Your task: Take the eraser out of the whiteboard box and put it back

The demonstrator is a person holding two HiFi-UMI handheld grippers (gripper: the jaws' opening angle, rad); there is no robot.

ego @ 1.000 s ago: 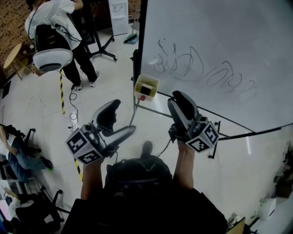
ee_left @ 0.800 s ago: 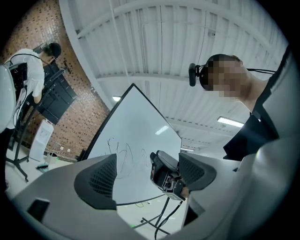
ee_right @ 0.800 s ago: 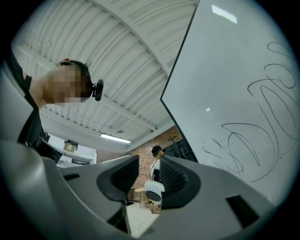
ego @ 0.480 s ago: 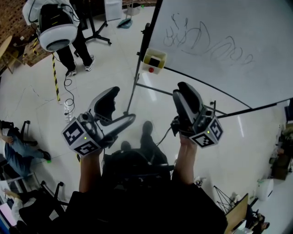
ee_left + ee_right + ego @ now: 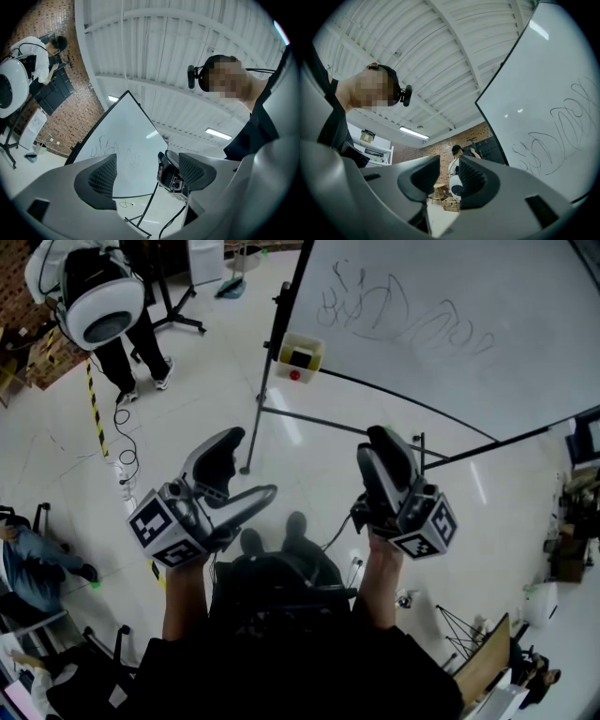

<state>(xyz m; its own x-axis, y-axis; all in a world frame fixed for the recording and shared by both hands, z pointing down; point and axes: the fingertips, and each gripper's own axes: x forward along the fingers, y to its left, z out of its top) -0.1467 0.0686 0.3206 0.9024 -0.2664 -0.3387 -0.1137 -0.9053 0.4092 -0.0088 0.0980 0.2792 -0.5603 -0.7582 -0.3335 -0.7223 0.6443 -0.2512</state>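
Observation:
The pale yellow whiteboard box (image 5: 284,346) hangs at the lower left corner of the whiteboard (image 5: 441,324). A dark eraser (image 5: 301,358) lies inside it, and a small red piece (image 5: 294,375) shows at its lower edge. Both grippers are held over the floor, well short of the box. My left gripper (image 5: 246,468) is open wide with nothing in it, and its own view (image 5: 147,176) shows the board through the gap. The jaws of my right gripper (image 5: 380,449) have just been closing; a narrow gap (image 5: 449,176) stays between them with nothing in it.
A person in white with a round white pack (image 5: 94,306) stands at the upper left. A yellow-black strip (image 5: 94,404) and a cable (image 5: 122,465) lie on the floor. The board's stand bars (image 5: 309,418) cross ahead. Chairs (image 5: 37,568) stand at the left.
The box and the board's corner now sit higher in the head view, farther from both grippers. The right jaws look slightly narrower. The person in white has shifted toward the upper left.

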